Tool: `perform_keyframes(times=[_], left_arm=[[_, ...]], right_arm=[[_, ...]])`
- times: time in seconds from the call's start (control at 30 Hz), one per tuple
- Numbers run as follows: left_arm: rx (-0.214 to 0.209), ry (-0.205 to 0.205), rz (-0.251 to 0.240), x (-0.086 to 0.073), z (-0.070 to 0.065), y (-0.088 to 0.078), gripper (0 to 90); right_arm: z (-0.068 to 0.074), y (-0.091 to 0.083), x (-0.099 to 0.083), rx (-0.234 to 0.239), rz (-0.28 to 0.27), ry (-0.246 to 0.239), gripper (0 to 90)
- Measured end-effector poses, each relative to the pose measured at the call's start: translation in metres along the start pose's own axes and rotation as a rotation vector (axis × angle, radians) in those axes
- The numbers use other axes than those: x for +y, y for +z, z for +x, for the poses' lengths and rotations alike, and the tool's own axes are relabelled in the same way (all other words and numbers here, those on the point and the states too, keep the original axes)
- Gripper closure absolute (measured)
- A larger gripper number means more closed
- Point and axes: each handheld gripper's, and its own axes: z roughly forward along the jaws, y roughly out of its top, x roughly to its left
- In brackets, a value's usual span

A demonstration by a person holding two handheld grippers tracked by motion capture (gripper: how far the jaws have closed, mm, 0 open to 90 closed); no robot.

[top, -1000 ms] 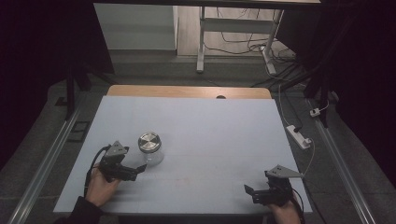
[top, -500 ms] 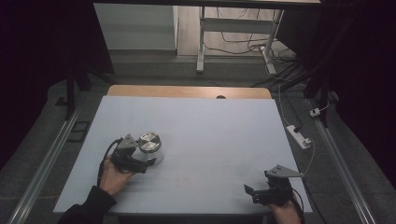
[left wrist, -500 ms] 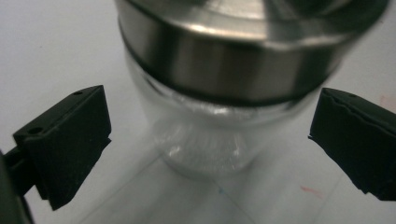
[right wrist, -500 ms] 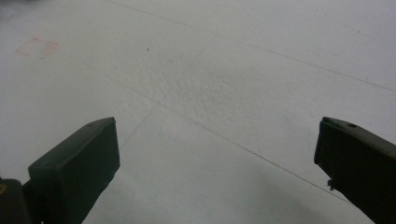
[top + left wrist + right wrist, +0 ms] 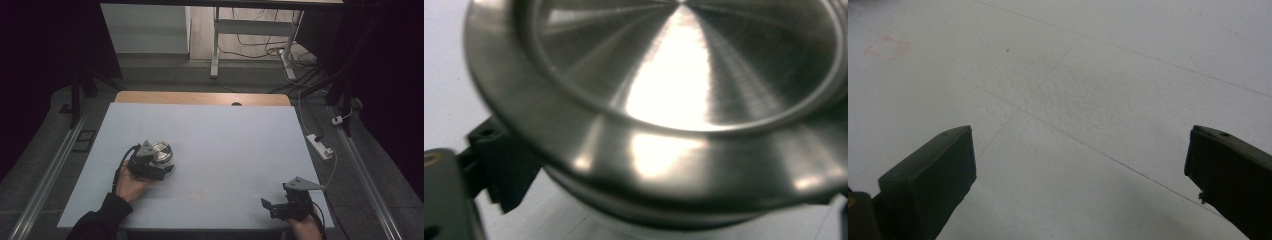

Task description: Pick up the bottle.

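Observation:
A clear jar with a brushed metal lid (image 5: 161, 151) stands left of centre on the pale table (image 5: 225, 140). My left gripper (image 5: 165, 166) has come in from the jar's near left side, and its jaws have just been closing with the jar between them. In the left gripper view the lid (image 5: 684, 100) looms very close, and the left finger (image 5: 499, 165) sits against the jar's body just under the lid's rim. At the near right corner my right gripper (image 5: 270, 209) rests open, its jaws (image 5: 1083, 170) spread wide over bare table.
A white power strip (image 5: 320, 146) with its cable lies at the table's right edge. A wooden strip (image 5: 200, 98) runs along the far edge. Metal rails flank both sides, and desk legs and cables stand on the floor beyond.
The left hand slid right and a little away from me up to the jar, and its jaws now flank the jar. The right gripper has stayed put.

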Motion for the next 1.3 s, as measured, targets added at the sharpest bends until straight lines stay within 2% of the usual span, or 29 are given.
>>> perform_keyframes(times=[0.13,0.57,0.77,1.0,1.17,1.3], left_arm=[[-0.001,0.013,-0.013,0.001,-0.001,0.0,13.5],[-0.011,-0.004,0.003,0.003,0.0,-0.001,14.6],[0.009,0.008,0.004,0.005,-0.001,-0.004,14.6],[-0.016,0.028,-0.043,0.017,-0.004,-0.014,14.7],[-0.046,0.035,-0.06,0.026,-0.006,-0.017,14.7],[-0.07,0.042,-0.055,0.033,-0.006,-0.017,14.7]], right_arm=[[0.0,0.0,0.0,-0.001,0.003,-0.003,0.2],[0.001,0.0,0.0,-0.001,0.003,-0.015,0.3],[0.001,0.0,0.0,0.0,0.002,-0.016,0.3],[0.001,0.0,0.0,0.0,0.001,-0.016,0.3],[0.001,0.0,0.0,0.001,-0.001,-0.012,0.3],[0.001,0.0,0.0,0.002,-0.003,-0.008,0.3]])
